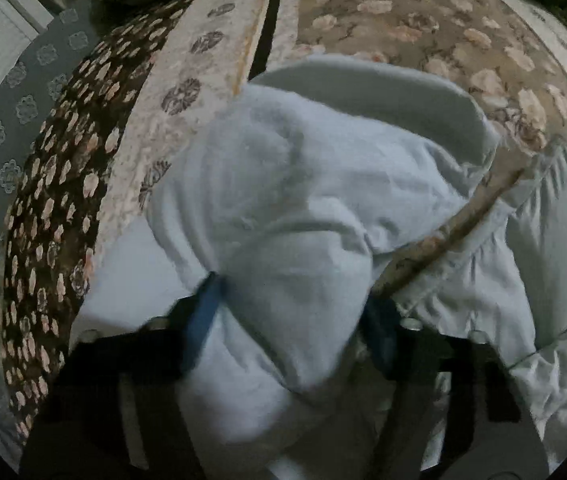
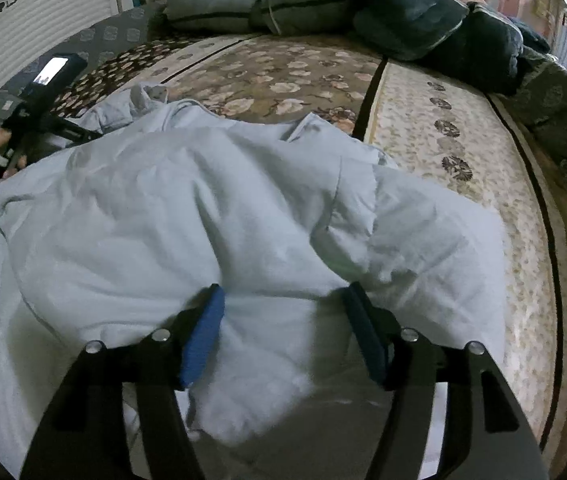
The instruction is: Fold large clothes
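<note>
Between the spread blue pads of the right hand-held gripper point(image 2: 283, 332): bunched pale-blue padded fabric garment point(image 2: 187, 208), unclamped, long axis running toward frame left. Left hand-held gripper point(image 1: 291, 320), jaws likewise apart around a fold. Floral-patterned bed point(image 2: 463, 200) beneath.

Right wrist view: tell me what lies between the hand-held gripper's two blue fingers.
A bunched fold of the pale blue garment fills the gap between the right hand-held gripper fingers, which stand wide apart. The right wrist view shows it; nothing else lies there.

One pale garment point(image 2: 187, 208), two tools (left point(image 1: 291, 304), right point(image 2: 283, 308)).
</note>
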`<action>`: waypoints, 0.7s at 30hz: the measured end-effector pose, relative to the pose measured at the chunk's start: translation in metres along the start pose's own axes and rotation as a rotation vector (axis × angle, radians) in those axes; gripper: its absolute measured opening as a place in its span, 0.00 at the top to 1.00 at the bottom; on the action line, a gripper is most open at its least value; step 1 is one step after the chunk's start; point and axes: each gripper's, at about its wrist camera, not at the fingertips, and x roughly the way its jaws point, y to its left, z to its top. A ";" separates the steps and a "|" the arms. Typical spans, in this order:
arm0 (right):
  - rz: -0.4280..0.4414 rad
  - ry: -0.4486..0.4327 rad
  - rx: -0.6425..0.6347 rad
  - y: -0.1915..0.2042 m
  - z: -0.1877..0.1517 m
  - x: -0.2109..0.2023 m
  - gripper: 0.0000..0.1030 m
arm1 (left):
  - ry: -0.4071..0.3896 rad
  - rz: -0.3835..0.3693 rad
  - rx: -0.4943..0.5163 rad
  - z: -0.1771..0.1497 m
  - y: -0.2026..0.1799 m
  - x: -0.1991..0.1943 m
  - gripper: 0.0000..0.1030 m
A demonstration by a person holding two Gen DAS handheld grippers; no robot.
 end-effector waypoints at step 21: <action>-0.144 -0.023 0.097 -0.036 -0.021 -0.062 0.35 | -0.262 -0.413 0.016 -0.100 -0.049 -0.174 0.85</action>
